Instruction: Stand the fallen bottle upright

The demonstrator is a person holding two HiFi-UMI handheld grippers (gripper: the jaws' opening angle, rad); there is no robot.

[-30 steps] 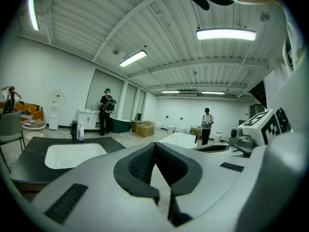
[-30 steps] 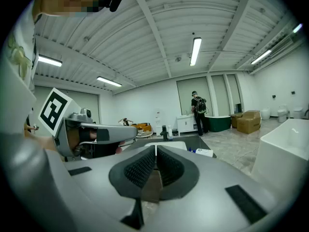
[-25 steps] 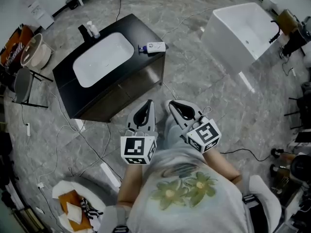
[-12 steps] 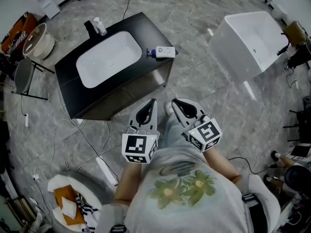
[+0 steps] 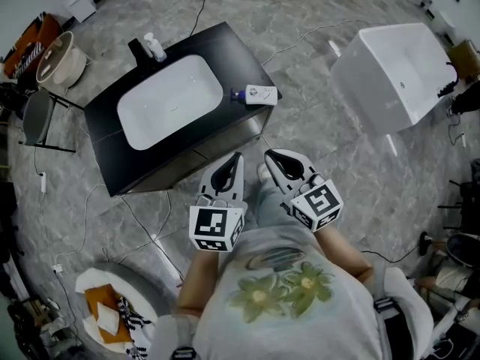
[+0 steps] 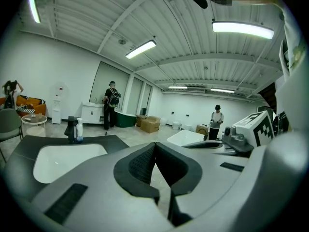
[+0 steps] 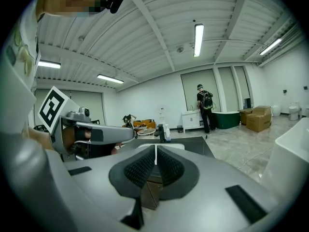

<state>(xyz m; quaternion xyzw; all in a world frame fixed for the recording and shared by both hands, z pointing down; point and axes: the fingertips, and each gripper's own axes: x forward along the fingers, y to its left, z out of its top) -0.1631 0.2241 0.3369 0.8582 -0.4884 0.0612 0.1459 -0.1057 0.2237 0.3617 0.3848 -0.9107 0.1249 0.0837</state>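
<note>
Both claws are pressed together and are holding nothing. The left claw [image 5: 234, 160] and the right claw [image 5: 268, 156] are hanging side by side in front of the person's chest, well apart from the counter [image 5: 241, 57].

The bottle [image 5: 256, 94] is lying on its side at the right end of the counter, just beside the sink [image 5: 169, 100] and close to the edge. Its blue cap is pointing toward the sink.

I am judging that the reach is the step in hand and that no grip is made yet. To do it well, one claw should be spreading wide before it arrives, then taking the white body across its width, near the middle. The lifting should be going slowly, with the cap end rising and the base staying on the counter. The bottle is so near the edge that a push could be rolling it off. It is safer to be setting it a little inward before letting go.

I am counting two claws, one fallen bottle, one second bottle [image 5: 154, 47] standing by the tap [image 5: 139, 51], one sink and one white tub [image 5: 397, 73].
</note>
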